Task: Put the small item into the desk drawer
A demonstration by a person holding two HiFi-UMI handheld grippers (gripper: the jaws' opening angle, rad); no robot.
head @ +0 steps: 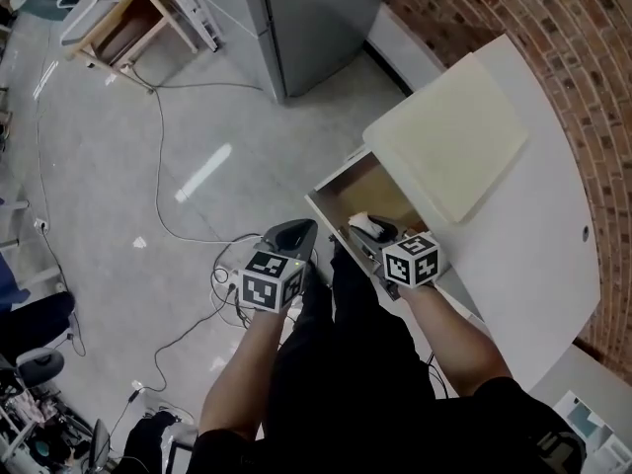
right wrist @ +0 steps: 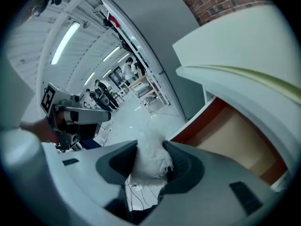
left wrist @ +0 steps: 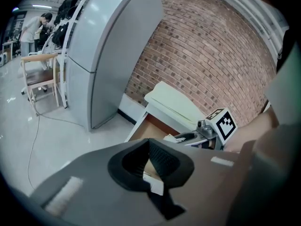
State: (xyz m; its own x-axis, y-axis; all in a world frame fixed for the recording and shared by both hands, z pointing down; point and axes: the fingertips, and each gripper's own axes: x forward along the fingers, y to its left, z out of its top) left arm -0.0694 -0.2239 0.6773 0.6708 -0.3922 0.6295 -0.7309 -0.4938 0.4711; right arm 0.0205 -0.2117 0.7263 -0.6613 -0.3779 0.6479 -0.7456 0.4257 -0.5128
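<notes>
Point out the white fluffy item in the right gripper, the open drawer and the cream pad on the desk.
white fluffy item (right wrist: 149, 163): right gripper view, its middle between the jaws.
open drawer (head: 370, 188): head view, bare wooden floor.
cream pad (head: 449, 136): head view, centre of its top.

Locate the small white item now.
Right gripper view, centre: the small white item sits pinched in the jaws of the right gripper, over the open desk drawer.

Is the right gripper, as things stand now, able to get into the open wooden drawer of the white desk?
Probably yes. The right gripper, shut on a white fluffy item, hangs at the front of the open wooden drawer, whose bare floor shows nothing in its way.
</notes>
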